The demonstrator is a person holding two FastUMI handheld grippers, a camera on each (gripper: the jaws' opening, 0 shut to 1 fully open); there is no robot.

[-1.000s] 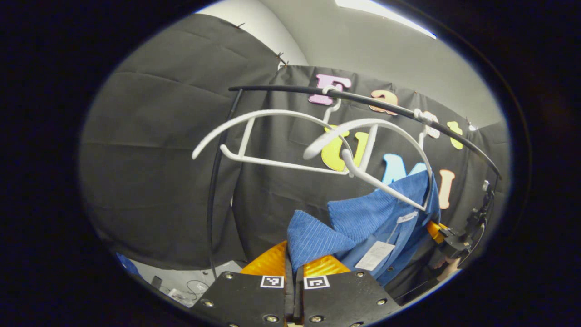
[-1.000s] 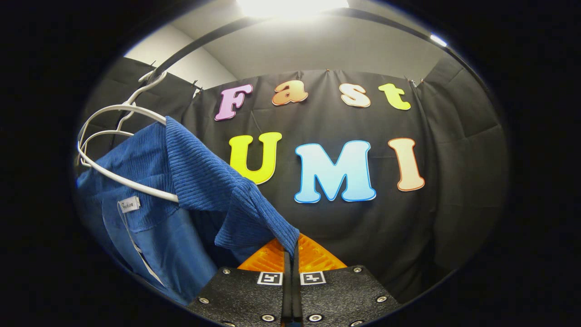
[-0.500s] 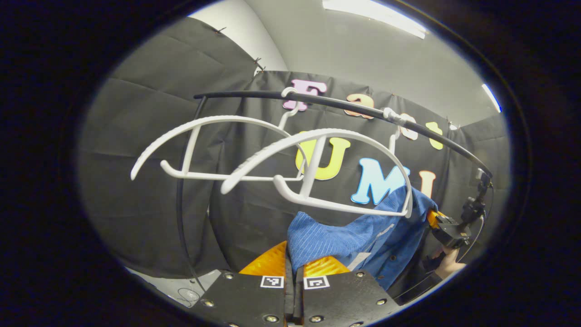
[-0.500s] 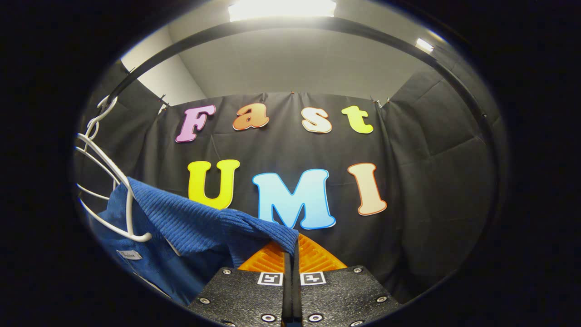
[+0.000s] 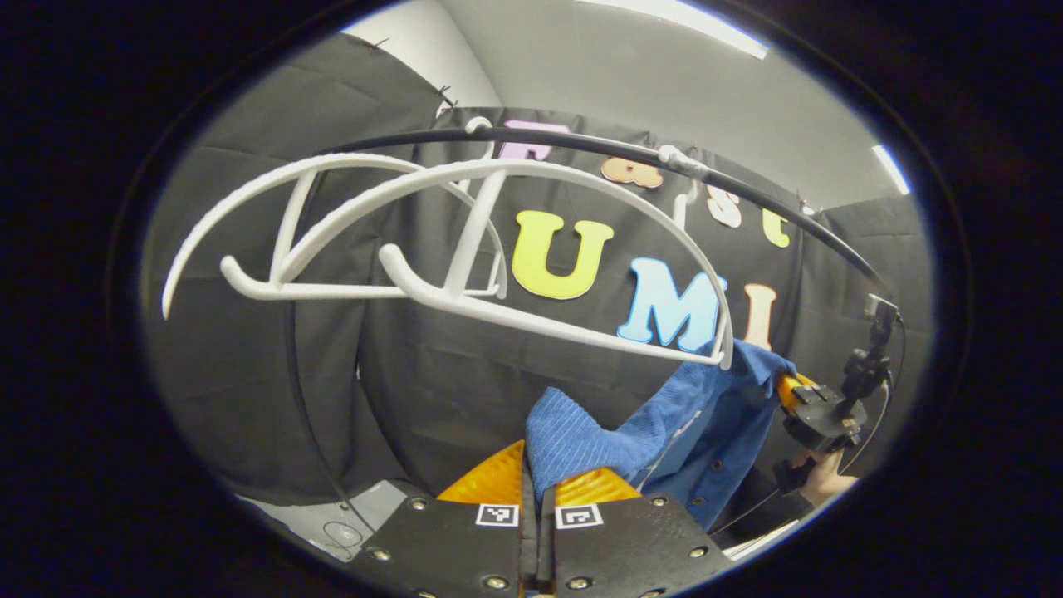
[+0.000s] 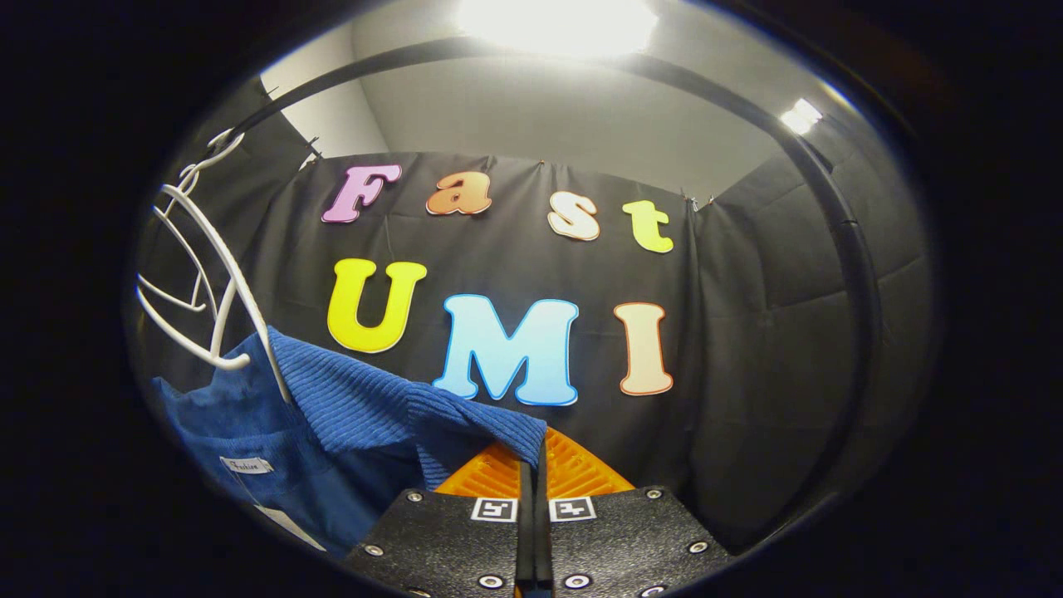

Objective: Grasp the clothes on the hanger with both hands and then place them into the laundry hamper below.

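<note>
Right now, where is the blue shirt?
The shirt hangs between both shut grippers, below the white hangers; in the left gripper view it runs right from the left gripper to the right gripper.

Black cloth (image 6: 531, 274) drapes the booth's back and side walls, creased and pinned along its upper edge. Above the cloth rises a plain pale wall (image 6: 531, 116), and on the ceiling over it a bright lamp (image 6: 556, 21) glares, with a smaller light (image 6: 799, 116) off to the lamp's right. A black curved rail (image 5: 581, 149) arches in front of the cloth. Below the cloth in the left gripper view lies a strip of pale floor (image 5: 332, 519) with thin cables on it
</note>
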